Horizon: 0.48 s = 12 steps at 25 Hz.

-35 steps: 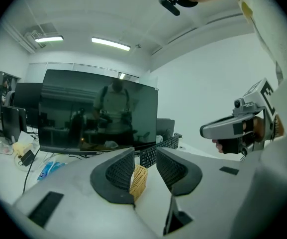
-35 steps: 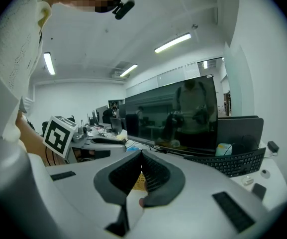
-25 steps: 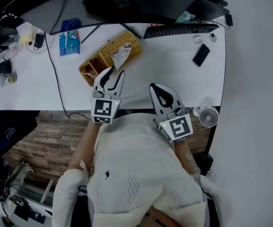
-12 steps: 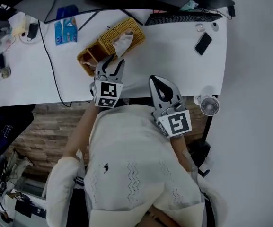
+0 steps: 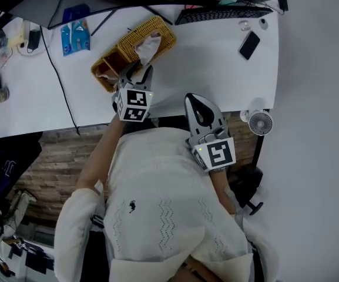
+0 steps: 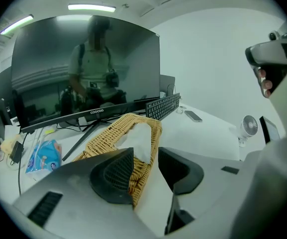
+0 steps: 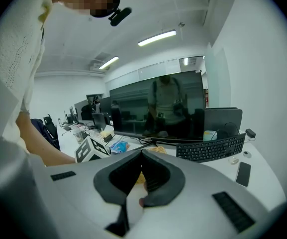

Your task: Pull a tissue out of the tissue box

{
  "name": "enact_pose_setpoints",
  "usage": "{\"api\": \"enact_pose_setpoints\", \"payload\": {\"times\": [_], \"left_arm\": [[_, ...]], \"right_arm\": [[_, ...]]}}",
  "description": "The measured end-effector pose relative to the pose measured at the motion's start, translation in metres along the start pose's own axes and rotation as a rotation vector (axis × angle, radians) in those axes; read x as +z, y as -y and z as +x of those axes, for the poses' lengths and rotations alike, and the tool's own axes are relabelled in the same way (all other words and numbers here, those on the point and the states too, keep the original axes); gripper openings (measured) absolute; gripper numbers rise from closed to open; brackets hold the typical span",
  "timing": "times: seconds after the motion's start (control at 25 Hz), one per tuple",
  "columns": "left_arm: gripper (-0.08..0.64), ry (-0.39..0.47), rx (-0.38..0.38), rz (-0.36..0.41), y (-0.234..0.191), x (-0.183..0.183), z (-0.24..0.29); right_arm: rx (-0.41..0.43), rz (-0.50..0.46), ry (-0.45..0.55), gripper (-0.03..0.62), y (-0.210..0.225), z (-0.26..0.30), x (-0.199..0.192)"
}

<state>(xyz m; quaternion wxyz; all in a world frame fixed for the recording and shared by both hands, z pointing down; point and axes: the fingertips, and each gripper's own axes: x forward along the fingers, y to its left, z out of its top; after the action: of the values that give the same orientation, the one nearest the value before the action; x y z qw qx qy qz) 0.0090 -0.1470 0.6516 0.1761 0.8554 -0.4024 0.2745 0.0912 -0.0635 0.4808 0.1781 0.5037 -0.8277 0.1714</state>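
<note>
L hand-held gripper point(image 5: 137, 70): released, jaws wide apart, just been opening. Nothing pinched, pads bare.
L gripper close-up point(image 6: 147, 173): only a wicker edge + bare tabletop show thru the jaw gap.
L arm pose: forearm point(image 5: 101, 157) stretched fwd from the body across the near tabletop edge. Gripper tilted fwd & down, marker cube facing up at the head cam.
R hand-held gripper point(image 5: 196, 100): clenched, jaw tips together, empty. Same in its own view point(image 7: 141, 158).
R arm pose: tucked close to the body, gripper angled fwd/down at the near edge of the tabletop point(image 5: 216, 63).
Tissue box point(image 5: 157, 33): woven wicker, lies diagonal on the tabletop. L jaw tips just beside its near side; R gripper well apart, off to its right.
Tissue point(image 5: 147, 46): white, crumpled, sticking up out of the box top.
Tissue vs L jaws: tissue point(image 6: 142, 139) sits just ahead of & above the gap, neither pad touching it.
Box vs L jaws: box point(image 6: 108, 133) partly hidden behind the left-side jaw.
</note>
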Motion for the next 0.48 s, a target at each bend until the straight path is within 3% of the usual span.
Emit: {"api": "enact_pose_setpoints", "payload": {"times": [0.2, 0.48], "left_arm": [[0.148, -0.011, 0.013, 0.004, -0.004, -0.001, 0.006], [0.029, -0.019, 0.065, -0.005, -0.015, -0.002, 0.007]], "right_arm": [[-0.024, 0.009, 0.000, 0.002, 0.002, -0.006, -0.003], [-0.032, 0.014, -0.001, 0.002, 0.004, -0.006, -0.004]]}}
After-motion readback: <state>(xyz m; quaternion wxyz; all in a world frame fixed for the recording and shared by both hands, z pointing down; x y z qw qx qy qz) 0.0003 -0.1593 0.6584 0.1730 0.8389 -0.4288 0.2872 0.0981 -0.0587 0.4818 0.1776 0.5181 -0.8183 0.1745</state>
